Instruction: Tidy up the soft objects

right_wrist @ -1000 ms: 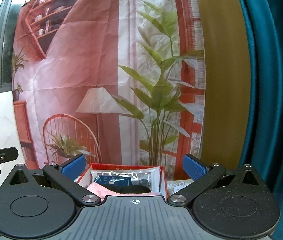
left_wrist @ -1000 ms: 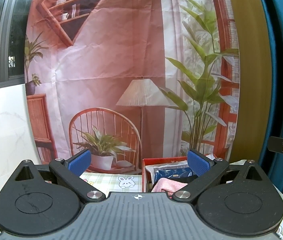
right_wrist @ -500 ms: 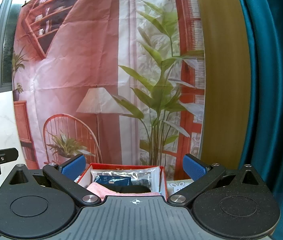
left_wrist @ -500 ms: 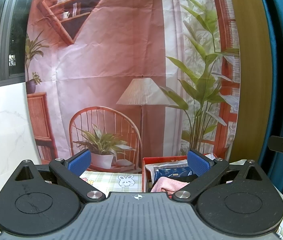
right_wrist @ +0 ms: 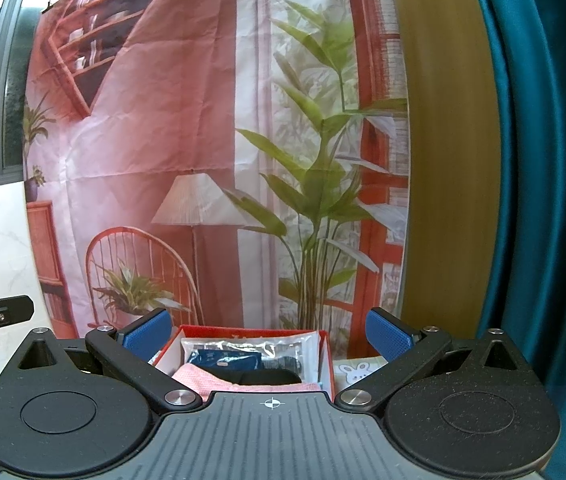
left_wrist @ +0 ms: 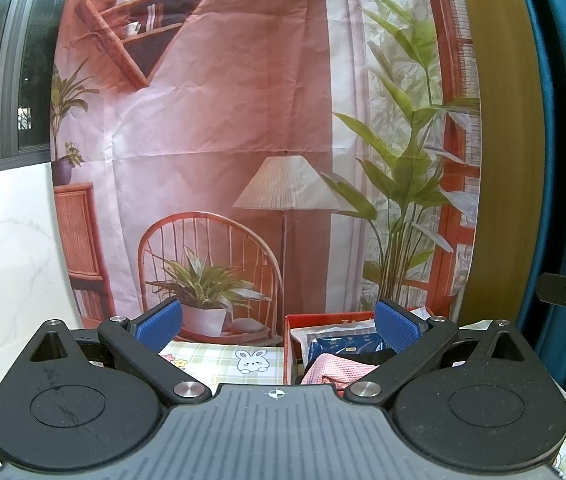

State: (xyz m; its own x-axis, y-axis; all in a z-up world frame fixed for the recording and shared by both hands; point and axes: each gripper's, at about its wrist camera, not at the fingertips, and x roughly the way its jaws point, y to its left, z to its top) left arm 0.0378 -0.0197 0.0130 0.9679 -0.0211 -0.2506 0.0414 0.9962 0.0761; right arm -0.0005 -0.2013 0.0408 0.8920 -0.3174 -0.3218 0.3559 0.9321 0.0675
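A red box [right_wrist: 325,346] stands on the table against the backdrop and holds soft items: a pink mesh cloth [right_wrist: 199,378], a blue packet [right_wrist: 223,360], a clear plastic bag [right_wrist: 251,344] and something black [right_wrist: 267,378]. It also shows in the left wrist view [left_wrist: 287,344], with the pink cloth [left_wrist: 335,372] and blue packet [left_wrist: 343,346]. My left gripper [left_wrist: 279,326] is open and empty, held above the table left of the box. My right gripper [right_wrist: 267,334] is open and empty, held above the box's near side.
A checked tablecloth with a rabbit print [left_wrist: 249,360] covers the table. A printed room backdrop [left_wrist: 243,140] hangs behind it. A teal curtain [right_wrist: 543,200] hangs at the right, and a white marble wall [left_wrist: 7,260] is at the left.
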